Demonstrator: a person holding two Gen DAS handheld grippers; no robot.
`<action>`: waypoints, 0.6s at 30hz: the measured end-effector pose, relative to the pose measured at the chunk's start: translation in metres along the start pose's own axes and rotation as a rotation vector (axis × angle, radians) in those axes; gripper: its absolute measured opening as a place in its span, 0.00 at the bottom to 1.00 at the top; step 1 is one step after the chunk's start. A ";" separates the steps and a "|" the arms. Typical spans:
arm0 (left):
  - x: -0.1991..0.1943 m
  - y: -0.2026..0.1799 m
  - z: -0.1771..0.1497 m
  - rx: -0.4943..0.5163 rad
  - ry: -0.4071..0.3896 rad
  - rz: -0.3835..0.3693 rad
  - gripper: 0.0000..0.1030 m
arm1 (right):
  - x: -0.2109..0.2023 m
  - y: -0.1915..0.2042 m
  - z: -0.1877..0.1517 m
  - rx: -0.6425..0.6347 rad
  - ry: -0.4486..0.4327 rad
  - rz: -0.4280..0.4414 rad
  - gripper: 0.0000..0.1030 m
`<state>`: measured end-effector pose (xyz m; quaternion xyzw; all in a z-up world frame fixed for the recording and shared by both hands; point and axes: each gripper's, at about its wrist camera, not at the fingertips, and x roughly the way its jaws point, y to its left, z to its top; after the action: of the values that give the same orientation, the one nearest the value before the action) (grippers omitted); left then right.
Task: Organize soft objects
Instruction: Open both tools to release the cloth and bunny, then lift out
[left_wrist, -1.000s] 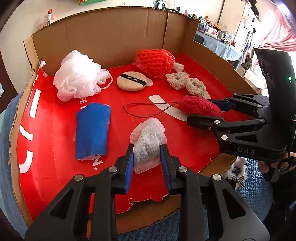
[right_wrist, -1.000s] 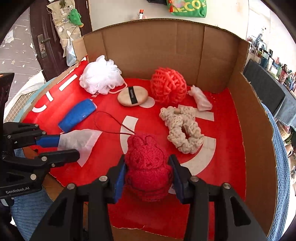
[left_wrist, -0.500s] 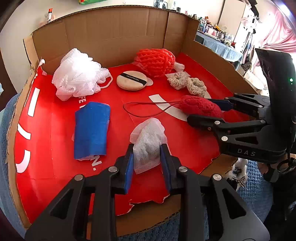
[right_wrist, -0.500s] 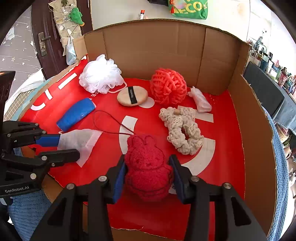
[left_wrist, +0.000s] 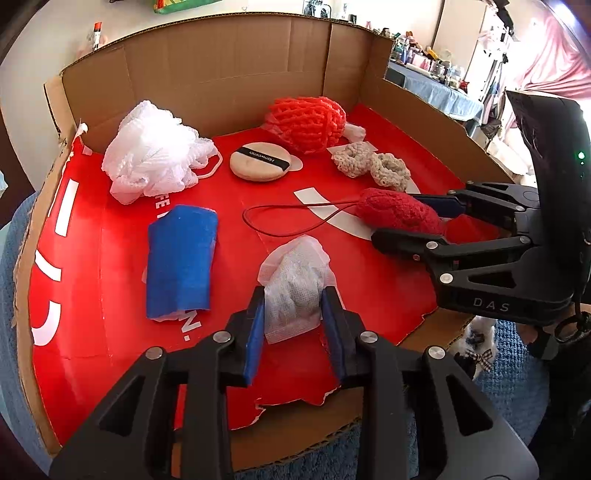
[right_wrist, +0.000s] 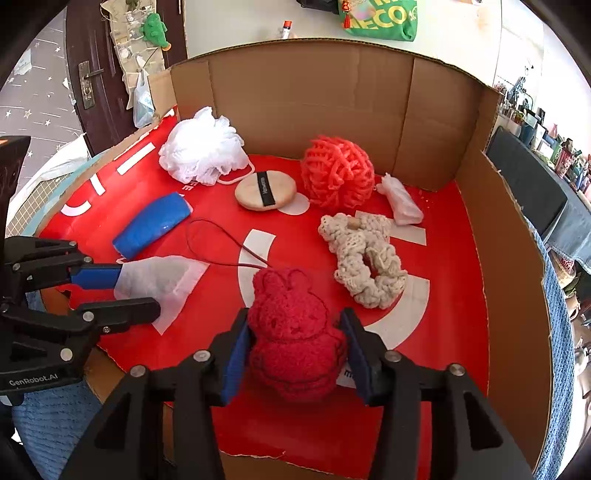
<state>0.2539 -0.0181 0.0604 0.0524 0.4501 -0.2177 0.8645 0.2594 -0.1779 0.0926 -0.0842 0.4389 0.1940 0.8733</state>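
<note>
My left gripper has its jaws opening around a white gauze pouch. The pouch lies on the red floor of the cardboard box, and both blue pads still touch its sides. My right gripper also has its jaws opening, around a dark red crocheted bunny. The bunny sits on the floor with the pads against its flanks, and its thin red cord trails away. From the left wrist view the right gripper flanks the bunny. From the right wrist view the left gripper flanks the pouch.
Further back in the box lie a blue roll, a white mesh puff, a round powder puff, an orange knitted ball, beige crocheted scrunchies and a small white packet. Cardboard walls close the back and right.
Both pairs of jaws stand slightly wider than before. Neither gripper has shifted, and the pouch and the bunny stay where they were.
</note>
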 end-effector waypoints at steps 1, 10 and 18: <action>0.000 0.000 0.000 0.000 0.001 -0.004 0.32 | 0.000 0.000 0.000 -0.001 0.000 -0.001 0.52; -0.005 -0.007 0.000 0.021 -0.028 -0.009 0.58 | -0.001 -0.001 -0.001 0.005 -0.002 -0.003 0.55; -0.022 -0.010 0.000 0.012 -0.070 -0.003 0.62 | -0.018 0.000 0.000 0.011 -0.045 -0.008 0.68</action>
<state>0.2381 -0.0199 0.0793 0.0490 0.4183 -0.2234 0.8790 0.2498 -0.1822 0.1068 -0.0767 0.4199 0.1898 0.8842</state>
